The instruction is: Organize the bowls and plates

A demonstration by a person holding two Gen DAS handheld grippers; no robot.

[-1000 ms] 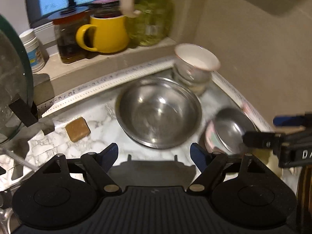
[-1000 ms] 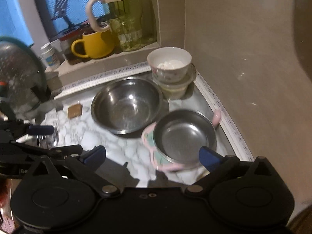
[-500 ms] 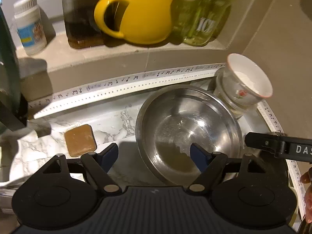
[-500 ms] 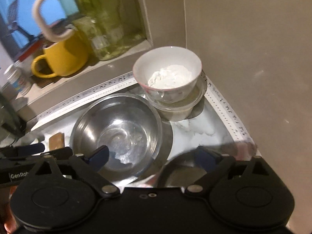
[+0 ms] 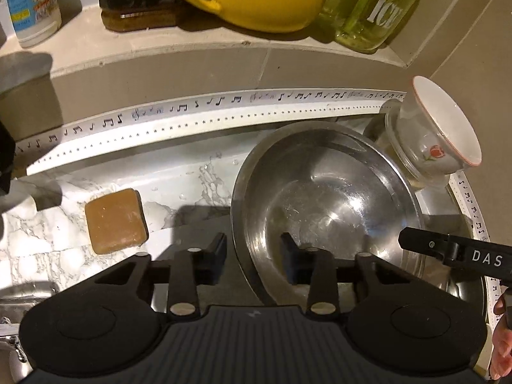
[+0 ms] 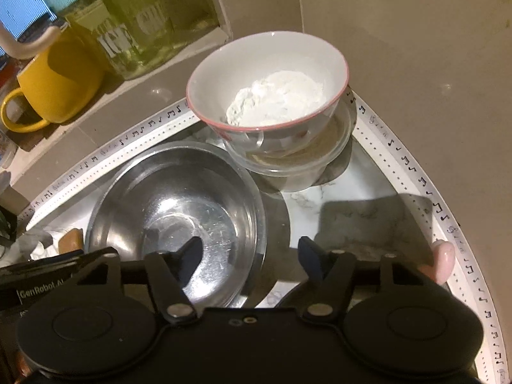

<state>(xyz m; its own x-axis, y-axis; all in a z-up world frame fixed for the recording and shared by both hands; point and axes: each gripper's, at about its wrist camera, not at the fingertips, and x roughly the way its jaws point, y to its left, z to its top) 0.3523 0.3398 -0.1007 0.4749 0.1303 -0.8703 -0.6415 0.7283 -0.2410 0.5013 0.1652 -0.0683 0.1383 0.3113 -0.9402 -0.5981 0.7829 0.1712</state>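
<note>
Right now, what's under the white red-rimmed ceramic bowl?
The white red-rimmed ceramic bowl, holding white powder, sits nested in a clear glass bowl on the marble counter. The glass bowl's contents cannot be seen clearly.

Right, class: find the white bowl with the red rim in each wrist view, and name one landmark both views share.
Left wrist: white bowl at the right edge, tilted in a glass bowl.
Right wrist: upper centre, holding white powder.
Shared landmark: the large steel bowl beside it, and the music-note strip.

Dim warm light, hard shadows, steel glare, fisheye-bent edges
</note>
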